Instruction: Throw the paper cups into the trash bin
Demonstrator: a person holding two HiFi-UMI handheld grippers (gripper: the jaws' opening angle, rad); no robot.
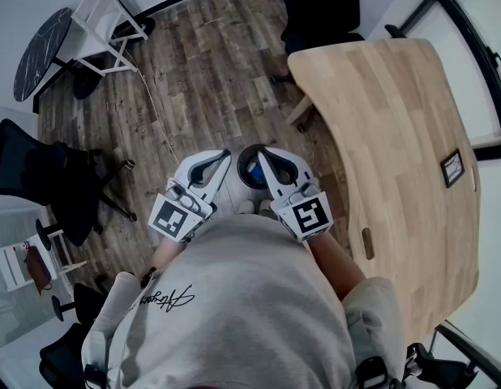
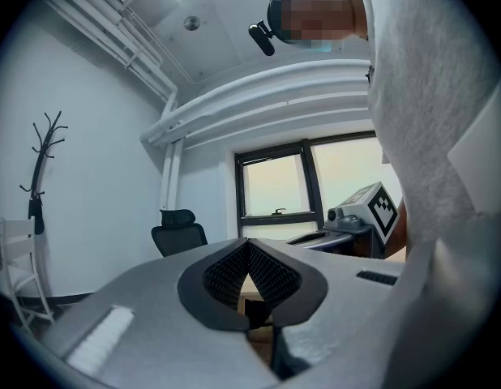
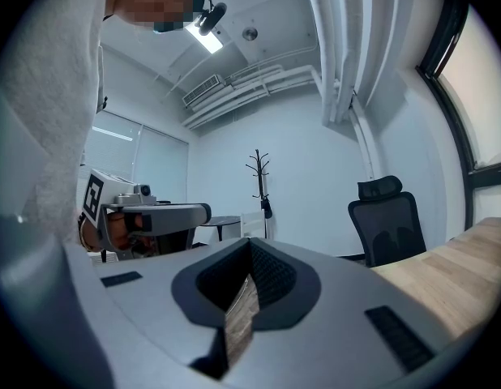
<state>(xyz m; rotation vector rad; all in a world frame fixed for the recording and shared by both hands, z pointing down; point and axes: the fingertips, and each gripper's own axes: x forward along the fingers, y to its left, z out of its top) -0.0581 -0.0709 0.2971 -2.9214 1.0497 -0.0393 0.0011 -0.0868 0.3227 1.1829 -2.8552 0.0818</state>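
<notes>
Dark cursive script [image 1: 165,299] runs across the left of the person's grey sweatshirt [image 1: 250,314], too small to read. The cubes [image 1: 176,215] on the left gripper [image 1: 224,157] and right gripper [image 1: 259,152] carry black-and-white square markers, not words. A framed card [image 1: 451,168] on the table [image 1: 396,112], right, is illegible.

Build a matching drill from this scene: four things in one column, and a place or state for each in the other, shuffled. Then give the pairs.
Things:
1. wooden table
2. black office chair
3. coat rack
4. right gripper

Place or state:
A. jaws together, nothing held
B. head view's right side
C. shows in the gripper views only
D. head view's left edge

Pairs: 1-B, 2-D, 3-C, 4-A
</notes>
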